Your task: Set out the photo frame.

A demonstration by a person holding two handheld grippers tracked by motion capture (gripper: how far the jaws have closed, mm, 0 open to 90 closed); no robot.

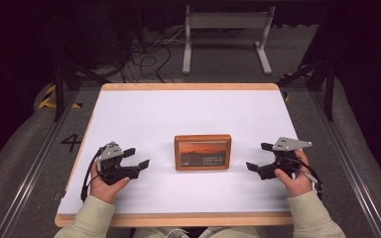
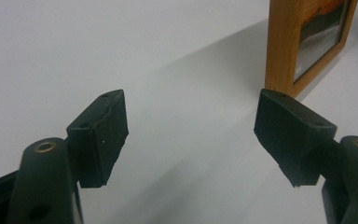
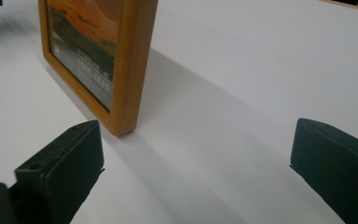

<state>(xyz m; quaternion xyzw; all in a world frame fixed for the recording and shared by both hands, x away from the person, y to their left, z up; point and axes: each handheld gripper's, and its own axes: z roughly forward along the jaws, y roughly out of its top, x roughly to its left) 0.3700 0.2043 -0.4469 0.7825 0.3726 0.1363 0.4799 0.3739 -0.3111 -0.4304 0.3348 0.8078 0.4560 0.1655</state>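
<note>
A wooden picture frame (image 1: 202,152) with an orange sunset photo stands upright in the middle of the white table top (image 1: 188,114). My left gripper (image 1: 137,157) rests on the table to the frame's left, open and holding nothing. My right gripper (image 1: 259,156) rests to its right, also open and holding nothing. In the left gripper view the frame (image 2: 307,42) rises at the upper right, beyond the open gripper (image 2: 191,135). The right gripper view has the frame (image 3: 102,56) standing at the upper left, past the wide-apart gripper (image 3: 196,158).
The table has a wooden rim (image 1: 188,218). Beyond its far edge stand a white table base (image 1: 225,34) and loose cables (image 1: 149,54) on the grey floor. Dark stand legs (image 1: 69,74) flank the table at left and right.
</note>
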